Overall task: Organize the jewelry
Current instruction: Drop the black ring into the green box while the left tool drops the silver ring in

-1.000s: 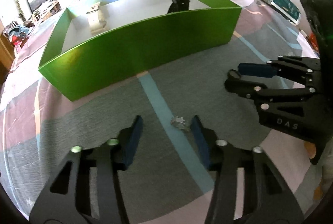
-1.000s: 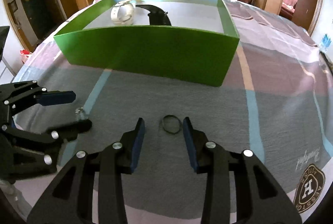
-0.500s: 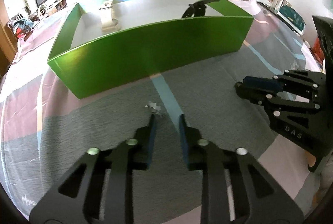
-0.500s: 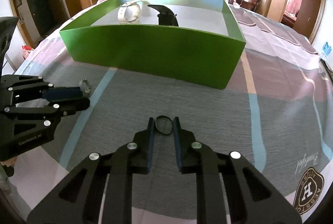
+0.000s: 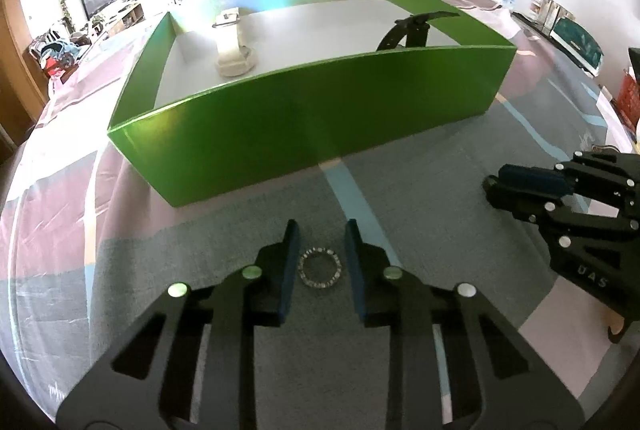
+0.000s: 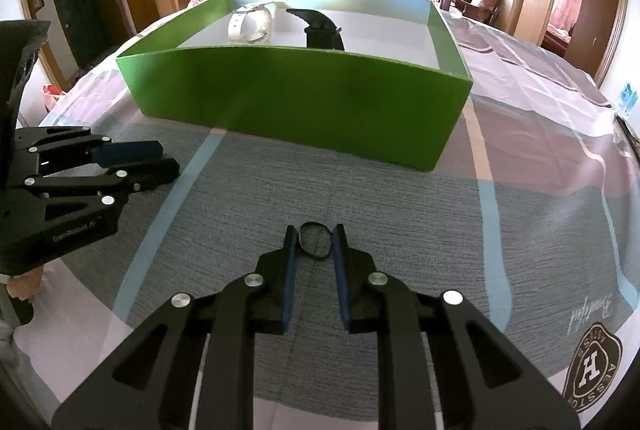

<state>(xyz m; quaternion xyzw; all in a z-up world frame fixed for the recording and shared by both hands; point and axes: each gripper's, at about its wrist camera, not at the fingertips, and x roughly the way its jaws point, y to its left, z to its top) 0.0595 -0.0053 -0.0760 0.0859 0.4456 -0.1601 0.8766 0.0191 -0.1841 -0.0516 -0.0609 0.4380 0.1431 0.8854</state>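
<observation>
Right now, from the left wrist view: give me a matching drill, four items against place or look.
Items:
1. sparkly ring
2. white watch
3. black watch
4. green box

Descriptions:
a. inside the box, toward its right end
b. sits on the striped cloth, open top, white inside
c. outside the box, in front of its near wall
d. inside the box, toward its left end

Pairs: 1-c, 2-d, 3-a, 4-b
</observation>
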